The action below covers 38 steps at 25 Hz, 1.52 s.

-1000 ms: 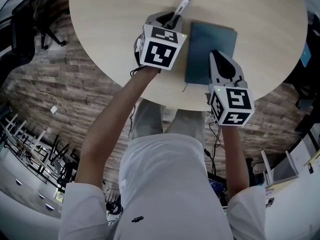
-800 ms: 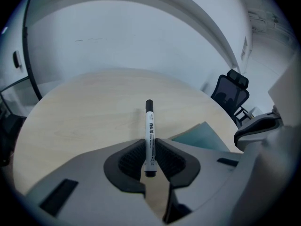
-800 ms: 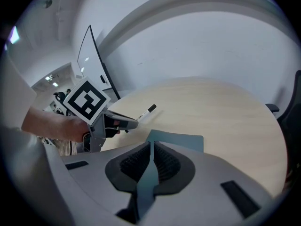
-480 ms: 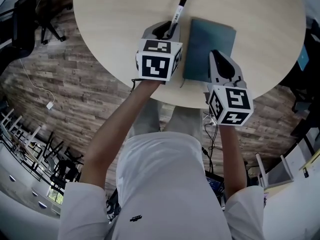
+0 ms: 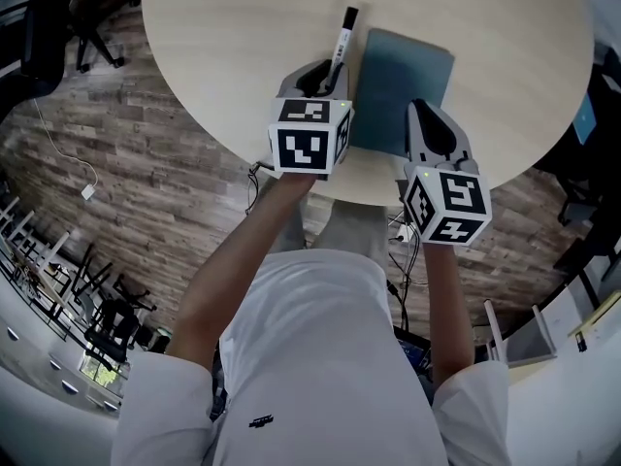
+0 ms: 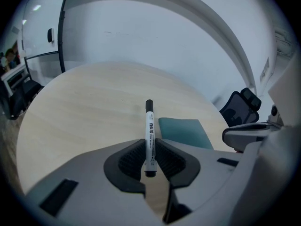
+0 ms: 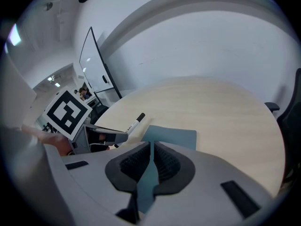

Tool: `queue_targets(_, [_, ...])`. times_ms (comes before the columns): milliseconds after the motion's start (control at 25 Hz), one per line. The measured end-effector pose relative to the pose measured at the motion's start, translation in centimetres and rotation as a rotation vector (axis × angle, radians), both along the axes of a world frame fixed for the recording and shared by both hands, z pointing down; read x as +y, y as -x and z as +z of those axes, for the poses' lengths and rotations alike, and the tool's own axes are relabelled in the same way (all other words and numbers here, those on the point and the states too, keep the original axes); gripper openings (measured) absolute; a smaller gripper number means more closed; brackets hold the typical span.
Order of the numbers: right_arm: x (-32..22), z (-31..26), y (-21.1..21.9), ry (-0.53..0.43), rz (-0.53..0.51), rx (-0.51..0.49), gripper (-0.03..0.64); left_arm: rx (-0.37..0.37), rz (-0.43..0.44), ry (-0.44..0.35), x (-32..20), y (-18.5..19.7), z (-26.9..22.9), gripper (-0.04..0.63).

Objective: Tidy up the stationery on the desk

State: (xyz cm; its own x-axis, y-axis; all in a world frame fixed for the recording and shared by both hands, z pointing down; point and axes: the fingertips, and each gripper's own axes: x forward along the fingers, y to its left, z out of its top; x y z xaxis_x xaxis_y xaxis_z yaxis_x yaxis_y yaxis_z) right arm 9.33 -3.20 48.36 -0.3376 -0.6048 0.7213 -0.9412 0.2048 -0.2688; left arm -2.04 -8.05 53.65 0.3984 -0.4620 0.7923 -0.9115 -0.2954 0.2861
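Note:
A white marker with a black cap [image 5: 342, 37] sticks out forward from my left gripper [image 5: 323, 74], whose jaws are shut on its rear end [image 6: 149, 126]. It hangs above the round pale wooden table [image 5: 233, 47], just left of a teal notebook [image 5: 400, 76] lying flat. My right gripper [image 5: 427, 116] hovers over the notebook's near end. Its jaws are shut, and only a thin slit with the teal cover [image 7: 171, 136] showing separates the pads. The right gripper view also catches the marker [image 7: 135, 122].
The table's near edge [image 5: 378, 194] runs just under both grippers, with wood-plank floor [image 5: 165, 192] below it. A dark office chair [image 6: 242, 105] stands past the table's far right, a whiteboard [image 7: 96, 62] at the far left. More chairs [image 5: 87, 37] are on the left.
My left gripper has drawn back a little toward me with the marker, which now points straighter ahead beside the notebook. The right gripper has stayed over the notebook.

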Motion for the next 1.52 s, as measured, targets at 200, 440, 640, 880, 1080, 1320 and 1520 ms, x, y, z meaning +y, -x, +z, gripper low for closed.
queue_targets(200, [0.3, 0.5, -0.3, 0.013, -0.020, -0.007, 0.048, 0.001, -0.029, 0.035, 2.4, -0.5, 0.9, 0.077])
queue_targets(440, [0.7, 0.4, -0.8, 0.016, -0.025, -0.016, 0.048, 0.021, -0.058, 0.068, 5.0, -1.6, 1.9, 0.077])
queue_targets(640, [1.6, 0.1, -0.5, 0.020, -0.027, -0.027, 0.048, 0.040, -0.069, 0.098, 7.3, -1.8, 2.6, 0.077])
queue_targets(880, [2.4, -0.2, 0.3, 0.030, -0.032, -0.038, 0.048, 0.093, -0.062, 0.075, 7.8, -1.8, 2.4, 0.078])
queue_targets(1080, [2.8, -0.1, 0.5, 0.035, -0.028, -0.040, 0.048, 0.150, -0.044, 0.084, 7.9, -1.6, 2.5, 0.120])
queue_targets(1320, [3.0, 0.1, 0.1, 0.042, -0.011, -0.045, 0.048, 0.185, -0.011, 0.089, 8.2, -2.4, 2.2, 0.121])
queue_targets(1520, [2.8, 0.1, 0.1, 0.043, -0.001, -0.048, 0.048, 0.173, 0.033, 0.085, 8.2, -3.0, 2.2, 0.123])
